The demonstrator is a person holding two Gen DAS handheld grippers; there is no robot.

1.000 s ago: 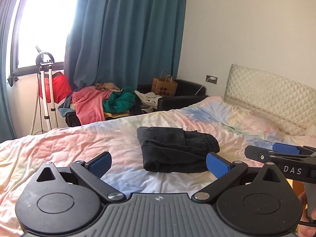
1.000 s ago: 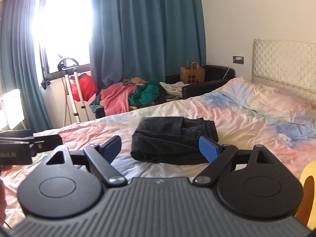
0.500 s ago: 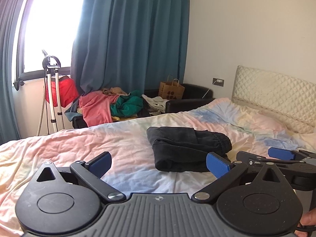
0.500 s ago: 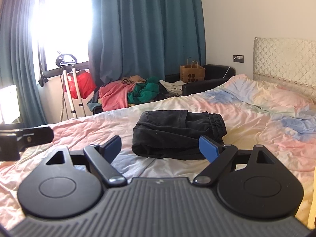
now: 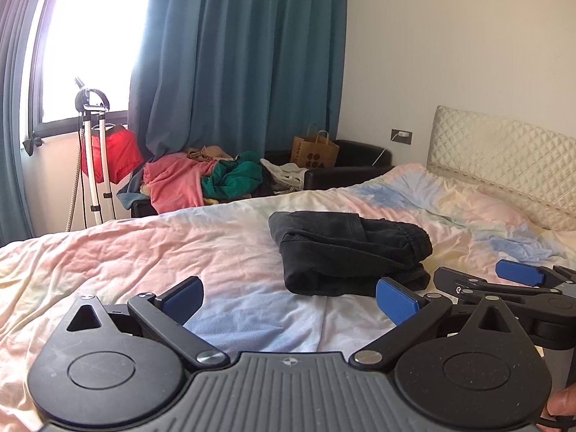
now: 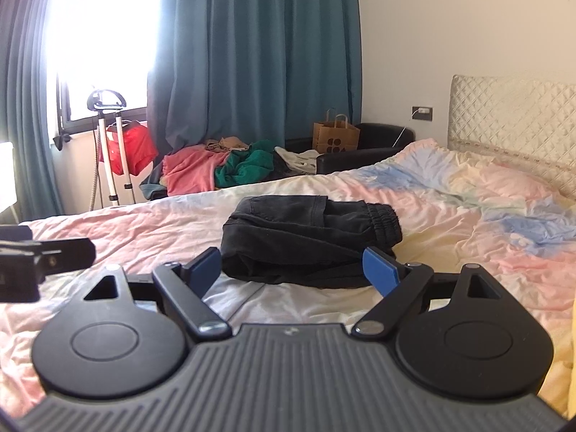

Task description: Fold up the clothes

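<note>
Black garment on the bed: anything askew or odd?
Nothing stands out. The black garment lies folded in a compact bundle on the bed, elastic hem at its right end. Both grippers, left and right, are open and empty.

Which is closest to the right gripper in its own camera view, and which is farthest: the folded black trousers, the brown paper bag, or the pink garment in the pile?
From the right gripper, nearest first:
1. Folded black trousers, on the bed just ahead of the open gripper.
2. Pink garment, in the clothes pile beyond the bed, to the left.
3. Brown paper bag, on the black seat farther back, near the curtain.
</note>
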